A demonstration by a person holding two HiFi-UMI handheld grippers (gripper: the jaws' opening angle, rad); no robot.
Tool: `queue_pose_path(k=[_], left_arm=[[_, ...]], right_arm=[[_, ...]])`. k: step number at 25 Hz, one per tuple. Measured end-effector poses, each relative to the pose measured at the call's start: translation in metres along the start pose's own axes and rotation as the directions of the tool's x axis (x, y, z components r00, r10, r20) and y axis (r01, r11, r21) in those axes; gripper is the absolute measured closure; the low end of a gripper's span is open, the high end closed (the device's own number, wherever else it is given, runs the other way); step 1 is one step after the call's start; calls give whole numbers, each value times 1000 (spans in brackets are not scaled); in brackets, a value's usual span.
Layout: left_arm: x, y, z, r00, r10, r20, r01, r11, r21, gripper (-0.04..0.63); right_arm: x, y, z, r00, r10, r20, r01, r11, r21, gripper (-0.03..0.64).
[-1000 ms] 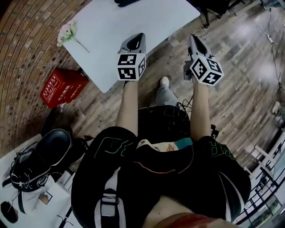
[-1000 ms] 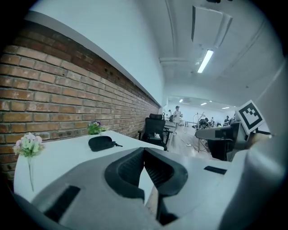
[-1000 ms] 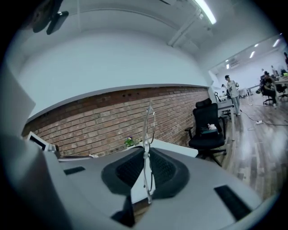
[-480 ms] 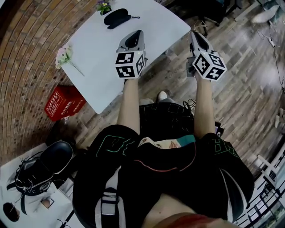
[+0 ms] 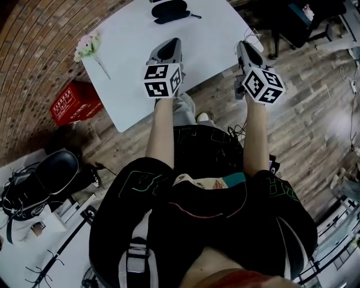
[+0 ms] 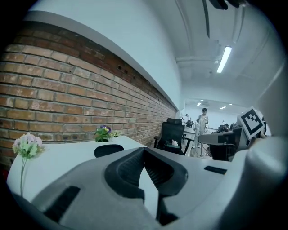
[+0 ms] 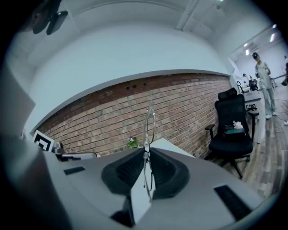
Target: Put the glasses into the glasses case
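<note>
White table by a brick wall: glasses in the grip, case not yet reached.
Right gripper [image 7: 146,152] pinches the thin-framed glasses [image 7: 150,122] upright between its jaws, near the right edge of the table [image 5: 140,62]. Left gripper [image 6: 144,150] is closed on nothing over the near edge. A black case [image 5: 170,10] lies top centre of the head view, apparently shut, so opening and inserting remain. Bare tabletop lies between, with flowers [image 5: 87,45] at upper left.
</note>
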State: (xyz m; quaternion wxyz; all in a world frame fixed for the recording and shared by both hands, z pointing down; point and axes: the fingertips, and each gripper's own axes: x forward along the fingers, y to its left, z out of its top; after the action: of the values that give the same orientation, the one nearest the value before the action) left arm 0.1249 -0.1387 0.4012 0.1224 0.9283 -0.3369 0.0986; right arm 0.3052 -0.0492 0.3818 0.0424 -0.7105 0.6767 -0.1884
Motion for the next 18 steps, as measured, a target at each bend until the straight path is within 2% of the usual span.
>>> queue_pose_path(k=[5, 11, 18], left_arm=[[14, 30, -12, 999, 38, -31, -39, 998, -45, 600], [29, 58, -30, 993, 68, -94, -73, 996, -58, 600], [47, 86, -39, 988, 88, -126, -98, 992, -76, 600]], right_arm=[[42, 5, -14, 997, 35, -67, -35, 999, 2, 574], [90, 16, -16, 989, 95, -112, -95, 995, 1, 574], [133, 18, -29, 979, 116, -166, -117, 993, 8, 574]])
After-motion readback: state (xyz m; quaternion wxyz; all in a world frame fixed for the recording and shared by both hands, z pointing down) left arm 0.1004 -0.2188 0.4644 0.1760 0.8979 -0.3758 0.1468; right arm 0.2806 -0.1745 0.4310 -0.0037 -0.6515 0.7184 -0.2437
